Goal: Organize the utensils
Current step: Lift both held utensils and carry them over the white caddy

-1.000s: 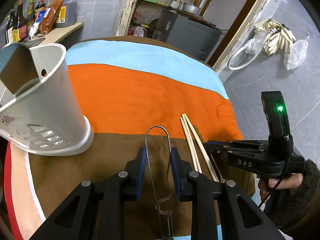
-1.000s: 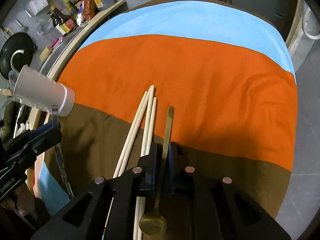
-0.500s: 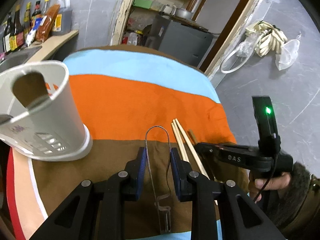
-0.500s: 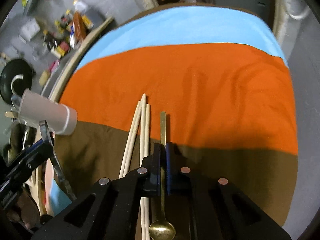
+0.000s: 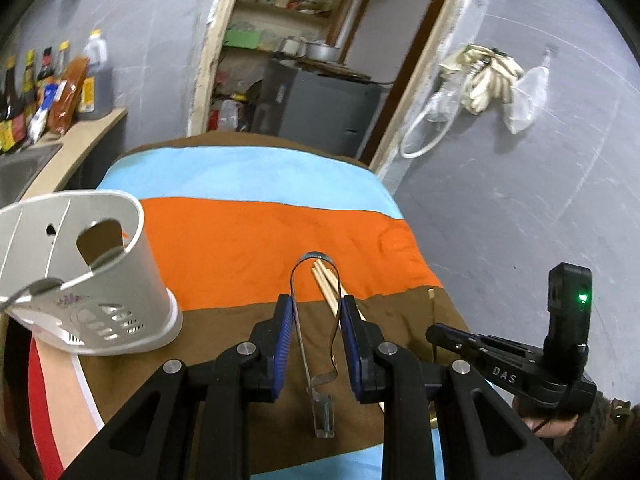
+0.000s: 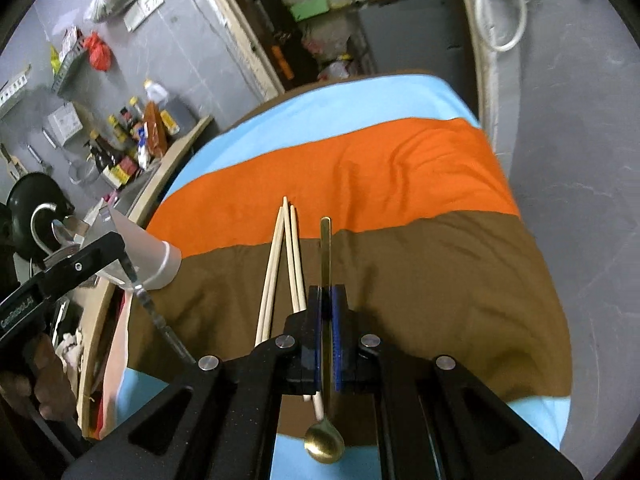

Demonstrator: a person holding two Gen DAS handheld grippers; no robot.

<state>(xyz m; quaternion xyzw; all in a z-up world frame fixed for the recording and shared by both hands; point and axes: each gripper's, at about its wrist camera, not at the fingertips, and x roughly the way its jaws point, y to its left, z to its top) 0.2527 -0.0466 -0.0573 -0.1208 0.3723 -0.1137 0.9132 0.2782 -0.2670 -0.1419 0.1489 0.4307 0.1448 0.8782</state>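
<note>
Three-striped tablecloth (image 6: 400, 168), grey walls (image 5: 520, 200), bottle-lined counter (image 5: 80, 136), open doorway (image 5: 312, 60)

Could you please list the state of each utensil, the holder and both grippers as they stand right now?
Left gripper: fingers closed on the metal tongs, held off the cloth.
Right gripper: fingers shut on the gold spoon, bowl nearest the camera.
Chopsticks: lying loose on the striped cloth, ungripped.
White utensil holder: upright on the cloth.
</note>
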